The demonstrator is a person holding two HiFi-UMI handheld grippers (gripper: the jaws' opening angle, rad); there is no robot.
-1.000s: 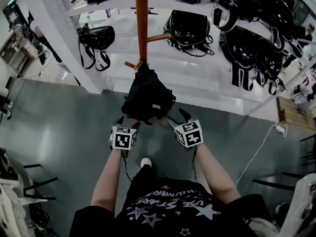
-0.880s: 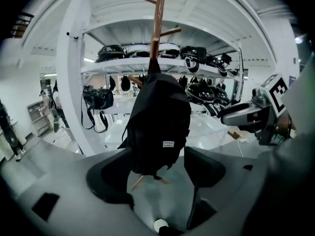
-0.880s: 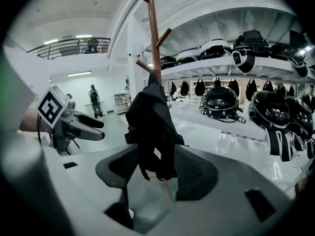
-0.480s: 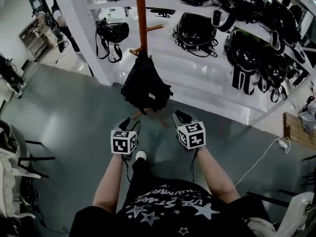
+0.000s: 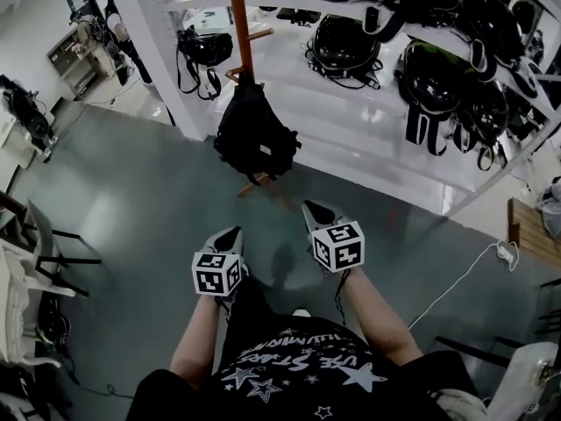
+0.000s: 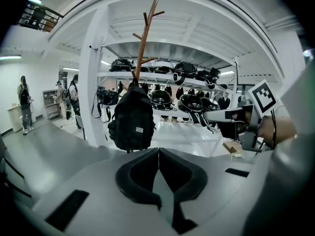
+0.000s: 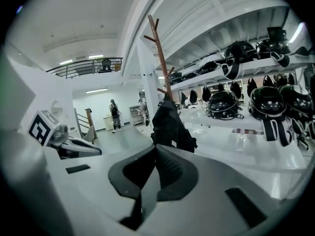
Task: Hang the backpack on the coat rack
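Black backpack (image 5: 254, 134) hung from a peg of the orange-brown coat rack (image 5: 238, 24).
I held my left gripper (image 5: 231, 235) and right gripper (image 5: 313, 209) side by side above the grey floor (image 5: 131, 200), well apart from the bag. Both pairs of jaws had just closed, pad against pad, with nothing between them.

looks like a lab or warehouse-type workspace to me, definitely not a home. there's a big white metal shelving rack (image 5: 351, 143) loaded with rows of black rounded strap-on gear (image 5: 344, 46), a smooth grey painted floor (image 5: 131, 191), long ceiling strip lights (image 7: 97, 90), a dark metal railing on an upper level (image 7: 93, 65), and a person standing way at the back (image 7: 114, 113).
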